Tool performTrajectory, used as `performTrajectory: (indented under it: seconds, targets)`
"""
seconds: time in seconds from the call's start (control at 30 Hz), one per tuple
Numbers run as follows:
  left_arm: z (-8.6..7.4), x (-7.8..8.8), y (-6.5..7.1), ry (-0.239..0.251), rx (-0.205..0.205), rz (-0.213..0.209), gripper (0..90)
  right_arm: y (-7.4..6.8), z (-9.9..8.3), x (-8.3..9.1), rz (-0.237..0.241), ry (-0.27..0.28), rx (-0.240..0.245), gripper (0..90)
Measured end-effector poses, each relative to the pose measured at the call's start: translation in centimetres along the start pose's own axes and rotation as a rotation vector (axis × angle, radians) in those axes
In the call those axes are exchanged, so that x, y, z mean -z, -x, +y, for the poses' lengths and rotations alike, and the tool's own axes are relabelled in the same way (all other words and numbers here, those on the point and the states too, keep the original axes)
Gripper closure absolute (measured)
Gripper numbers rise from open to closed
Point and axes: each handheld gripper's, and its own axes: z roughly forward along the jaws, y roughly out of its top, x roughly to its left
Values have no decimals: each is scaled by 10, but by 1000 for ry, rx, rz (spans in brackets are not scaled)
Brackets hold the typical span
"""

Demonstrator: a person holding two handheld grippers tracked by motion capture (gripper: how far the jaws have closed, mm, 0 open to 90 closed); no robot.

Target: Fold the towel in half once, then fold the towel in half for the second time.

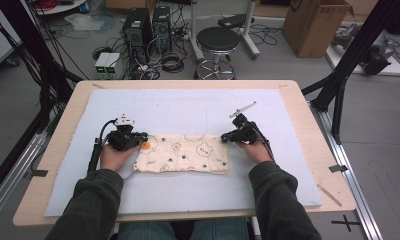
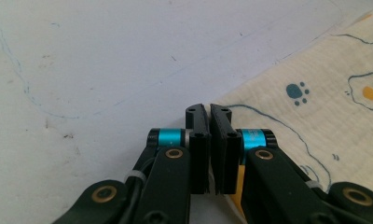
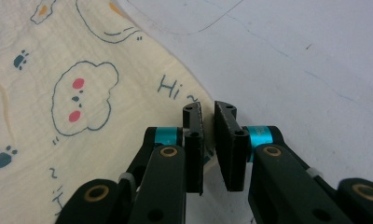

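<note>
Cream cloth [image 1: 183, 153] at frame centre: both grippers, left [image 1: 138, 136] and right [image 1: 227, 136], are pinching its corners; they should be lifting evenly together.

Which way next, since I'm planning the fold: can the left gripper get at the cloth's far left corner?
Probably yes: the left gripper already sits at that corner of the cloth, jaws closed on its edge, nothing between.

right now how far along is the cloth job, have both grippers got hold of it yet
Done: the cream printed cloth lies as a flat strip on the white mat, seemingly already folded. In hand: the left gripper is shut on the strip's left edge, and the right gripper has closed on its right edge, a narrow gap between its jaws. Left: lifting the ends and making the next fold; nothing is raised yet.
</note>
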Motion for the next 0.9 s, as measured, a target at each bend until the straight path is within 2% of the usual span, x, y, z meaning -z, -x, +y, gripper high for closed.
performTrajectory:
  seconds: [0.1, 0.2, 0.53, 0.83, 0.9]
  targets:
    - [0, 0, 0, 7, 10, -2, 864, 1, 0, 1, 10, 5, -8, 839]
    - [0, 1, 0, 3, -1, 0, 865, 2, 0, 1, 12, 8, -18, 841]
    - [1, 3, 0, 21, 6, -9, 866, 1, 0, 2, 14, 25, -16, 843]
    - [3, 8, 2, 28, -5, -19, 866, -1, 1, 8, 26, 48, -25, 844]
    - [3, 9, 2, 32, -5, -21, 867, -1, 1, 9, 30, 58, -15, 846]
